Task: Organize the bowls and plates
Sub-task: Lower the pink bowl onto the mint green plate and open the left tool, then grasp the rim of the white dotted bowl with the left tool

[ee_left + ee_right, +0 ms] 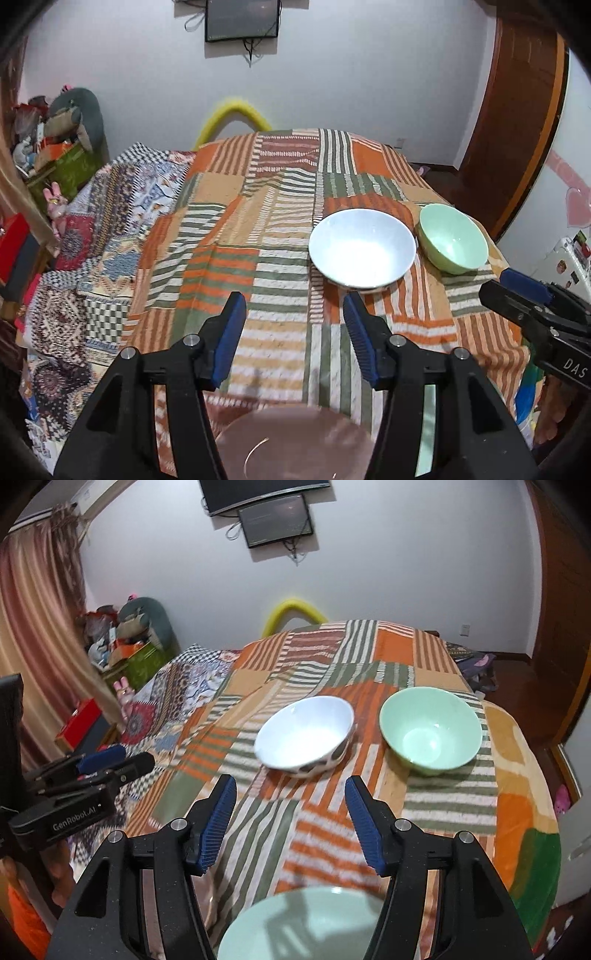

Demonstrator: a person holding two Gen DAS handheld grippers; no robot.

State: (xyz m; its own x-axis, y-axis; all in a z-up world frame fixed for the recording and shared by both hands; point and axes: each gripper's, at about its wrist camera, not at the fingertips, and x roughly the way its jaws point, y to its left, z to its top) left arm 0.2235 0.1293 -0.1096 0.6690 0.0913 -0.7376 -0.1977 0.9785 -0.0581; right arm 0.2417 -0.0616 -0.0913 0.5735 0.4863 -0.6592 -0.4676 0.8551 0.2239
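Note:
A white bowl [362,248] [304,734] with dark spots outside sits on the striped patchwork cloth [280,236]. A pale green bowl [453,238] [430,730] stands just right of it. A pinkish plate [295,443] lies under my left gripper [294,306], which is open and empty, short of the white bowl. A pale green plate [299,925] lies under my right gripper [290,788], also open and empty. The right gripper also shows at the right edge of the left wrist view [524,291]; the left gripper shows at the left edge of the right wrist view [110,762].
The cloth [424,805] covers a rounded table that drops off at the right and far edges. A quilted bed [103,221] lies to the left, with clutter and boxes [55,155] beyond. A wooden door [517,110] stands at the right.

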